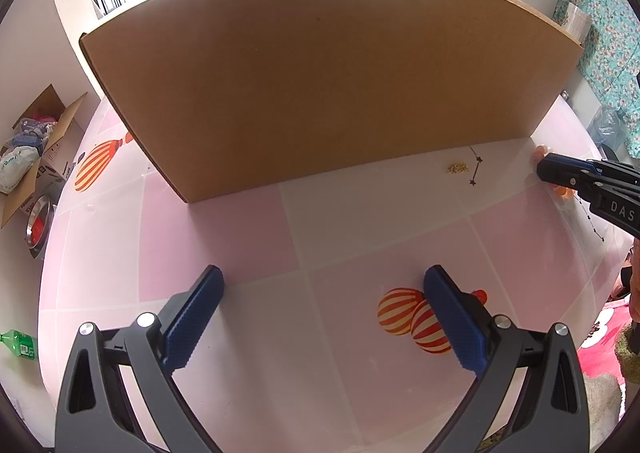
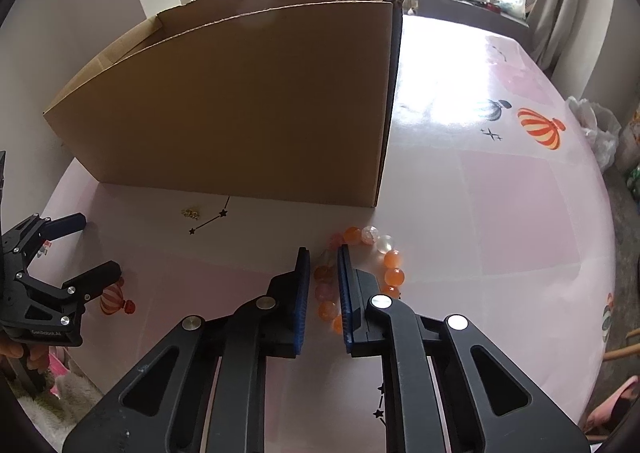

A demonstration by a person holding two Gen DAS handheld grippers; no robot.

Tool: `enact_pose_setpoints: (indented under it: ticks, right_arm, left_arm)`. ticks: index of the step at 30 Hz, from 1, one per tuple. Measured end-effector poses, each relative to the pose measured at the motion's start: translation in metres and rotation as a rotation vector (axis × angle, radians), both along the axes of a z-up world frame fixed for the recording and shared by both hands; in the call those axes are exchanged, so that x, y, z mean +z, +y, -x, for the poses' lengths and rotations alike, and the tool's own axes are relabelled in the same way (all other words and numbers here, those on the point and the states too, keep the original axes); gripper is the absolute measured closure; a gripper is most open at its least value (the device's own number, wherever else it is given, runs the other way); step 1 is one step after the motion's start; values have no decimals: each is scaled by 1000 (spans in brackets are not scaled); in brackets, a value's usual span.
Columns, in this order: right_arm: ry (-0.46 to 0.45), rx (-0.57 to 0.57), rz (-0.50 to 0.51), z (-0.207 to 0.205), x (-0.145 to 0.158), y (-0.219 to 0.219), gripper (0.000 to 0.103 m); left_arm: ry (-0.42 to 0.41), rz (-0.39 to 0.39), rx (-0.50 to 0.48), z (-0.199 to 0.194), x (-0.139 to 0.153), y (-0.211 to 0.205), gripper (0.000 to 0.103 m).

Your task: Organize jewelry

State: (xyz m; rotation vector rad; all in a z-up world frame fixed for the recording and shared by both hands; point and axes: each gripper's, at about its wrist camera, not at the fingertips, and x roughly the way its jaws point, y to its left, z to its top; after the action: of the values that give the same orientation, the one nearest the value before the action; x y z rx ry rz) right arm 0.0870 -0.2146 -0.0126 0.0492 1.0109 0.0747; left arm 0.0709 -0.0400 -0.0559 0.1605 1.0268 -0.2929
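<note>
- The table (image 2: 500, 213), covered in a pink-and-white checked cloth printed with striped balloons, filled most of both views.
- An open cardboard box (image 2: 240, 101) stood upright on the table, its near wall facing both cameras.
- The left gripper (image 1: 324, 309) hung over bare cloth in front of the box, its blue pads spread wide with nothing between them.
- The right gripper (image 2: 323, 285) pointed down at the cloth near the box's right corner, its jaws drawn in to a narrow gap around one side of the bead bracelet (image 2: 390, 265); whether the pads actually pressed the beads could not be told, since the fingers hid the contact.
- The bracelet, of orange and clear beads, lay on the table just in front of that corner.
- A small gold-coloured cluster (image 2: 191, 213), too small to identify, lay near the box's near wall.
</note>
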Motion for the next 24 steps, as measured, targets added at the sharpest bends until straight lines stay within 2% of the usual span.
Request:
enact_pose_setpoints:
  ticks: [16, 19, 24]
  right_arm:
    - [9, 66, -105, 11, -6, 23, 96]
    - [6, 52, -145, 17, -8, 21, 96]
    - [-11, 34, -198, 18, -10, 19, 96]
  left_arm:
    - [-1, -7, 9, -2, 0, -1, 4]
    - [-89, -34, 41, 5, 7, -3, 4]
    - [-208, 27, -58, 16, 27, -21, 5]
